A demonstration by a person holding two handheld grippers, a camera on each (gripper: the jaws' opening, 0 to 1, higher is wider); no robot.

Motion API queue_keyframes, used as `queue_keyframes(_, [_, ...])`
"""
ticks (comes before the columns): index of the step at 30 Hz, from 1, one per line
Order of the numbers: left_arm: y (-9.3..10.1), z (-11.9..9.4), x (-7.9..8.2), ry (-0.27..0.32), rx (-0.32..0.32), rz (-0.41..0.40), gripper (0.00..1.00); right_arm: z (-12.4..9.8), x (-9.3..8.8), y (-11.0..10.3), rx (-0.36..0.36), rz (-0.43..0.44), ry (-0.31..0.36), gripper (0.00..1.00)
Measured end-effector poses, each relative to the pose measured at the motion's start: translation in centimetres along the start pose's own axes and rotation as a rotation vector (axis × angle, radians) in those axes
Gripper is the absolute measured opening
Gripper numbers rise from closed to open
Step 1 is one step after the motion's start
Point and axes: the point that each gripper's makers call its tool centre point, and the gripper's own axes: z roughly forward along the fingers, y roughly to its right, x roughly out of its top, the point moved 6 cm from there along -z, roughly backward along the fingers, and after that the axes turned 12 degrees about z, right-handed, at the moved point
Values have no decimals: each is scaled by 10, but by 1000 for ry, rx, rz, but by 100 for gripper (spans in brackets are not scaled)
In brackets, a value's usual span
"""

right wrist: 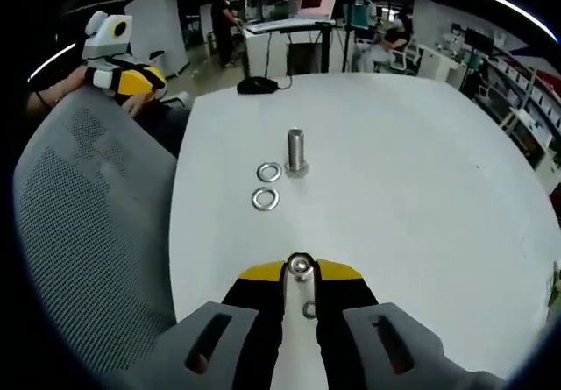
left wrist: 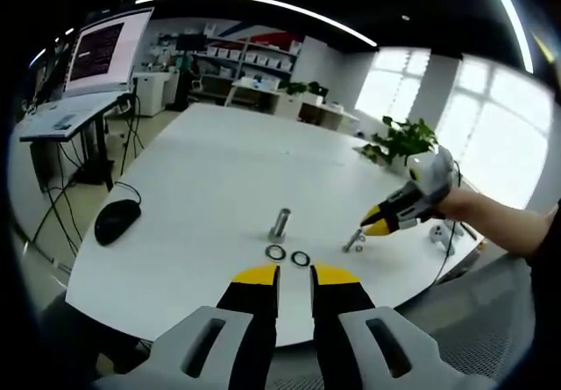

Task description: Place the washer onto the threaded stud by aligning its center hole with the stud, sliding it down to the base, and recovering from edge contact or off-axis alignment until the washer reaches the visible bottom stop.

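Washers: two flat silver metal rings (right wrist: 269, 173) (right wrist: 265, 200), lying side by side on white round-cornered tabletop (right wrist: 421, 188), just beside one upright silver threaded stud on hex base (right wrist: 295, 152), not touching it; same pair (left wrist: 276, 252) (left wrist: 301, 258) and stud (left wrist: 280, 223) in left gripper view. Second silver stud (right wrist: 301, 269) clamped between closed tips of right yellow-tipped gripper (right wrist: 301, 278), near table's edge. Left yellow-tipped gripper (left wrist: 294, 275) slightly parted, empty, hovering short of near rim before both rings. One black computer mouse (left wrist: 116, 221) far off at tabletop's side. Plenty of bare surface around stud. Grey mesh chair (right wrist: 88, 232) beside table.
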Motion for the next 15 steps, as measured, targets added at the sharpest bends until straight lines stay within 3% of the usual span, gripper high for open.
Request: queue_keyframes(15, [0,0,-1,-5,-3,1,11,4,-2,-1,-14,-18,-18,14])
